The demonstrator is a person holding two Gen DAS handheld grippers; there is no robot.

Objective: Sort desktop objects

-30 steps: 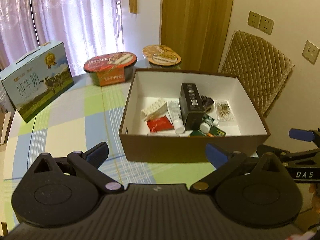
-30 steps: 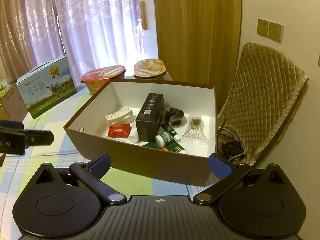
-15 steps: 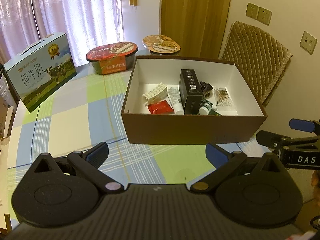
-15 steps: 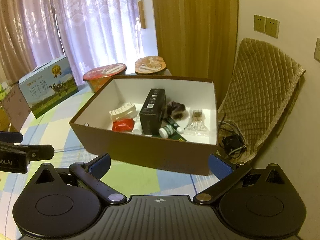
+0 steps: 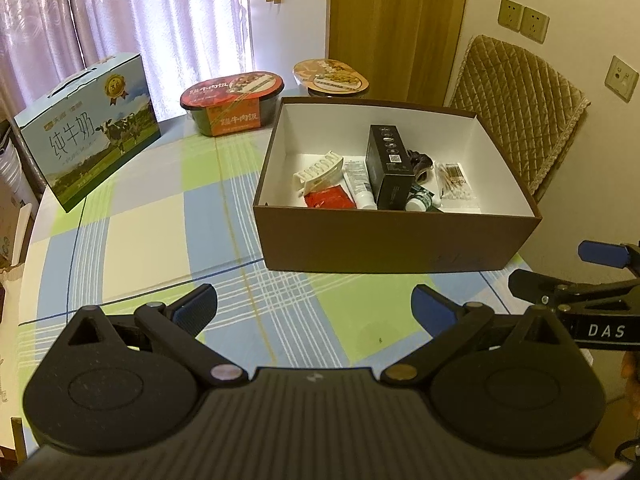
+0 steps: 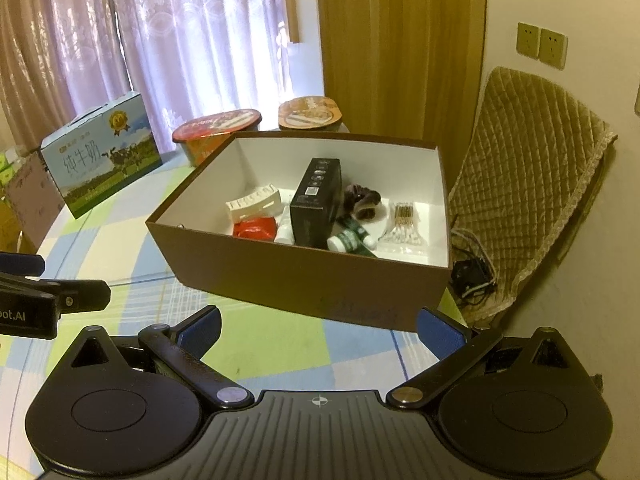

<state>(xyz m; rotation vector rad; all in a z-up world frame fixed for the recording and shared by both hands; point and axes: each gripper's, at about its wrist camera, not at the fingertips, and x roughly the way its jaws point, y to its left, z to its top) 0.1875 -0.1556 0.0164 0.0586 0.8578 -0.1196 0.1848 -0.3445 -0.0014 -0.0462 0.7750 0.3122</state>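
A brown cardboard box (image 5: 384,242) (image 6: 304,280) with a white inside stands on the checked tablecloth. It holds a black carton (image 5: 390,168) (image 6: 318,204), a white hair claw (image 5: 318,168) (image 6: 252,204), a red packet (image 5: 328,201) (image 6: 256,228), a white tube (image 5: 358,184), a green bottle (image 6: 348,240), a dark scrunchie (image 6: 362,200) and a bag of cotton swabs (image 5: 454,182) (image 6: 404,226). My left gripper (image 5: 314,306) is open and empty, in front of the box. My right gripper (image 6: 318,328) is open and empty too, near the box's front right corner.
A blue milk carton case (image 5: 88,128) (image 6: 100,156) stands at the far left of the table. Two sealed meal bowls (image 5: 232,98) (image 5: 330,76) sit behind the box. A quilted chair cover (image 6: 528,184) and cables (image 6: 470,270) are at the right, beyond the table edge.
Both grippers have pulled back and risen away from the box, which now looks smaller and farther. Both stay open and empty.
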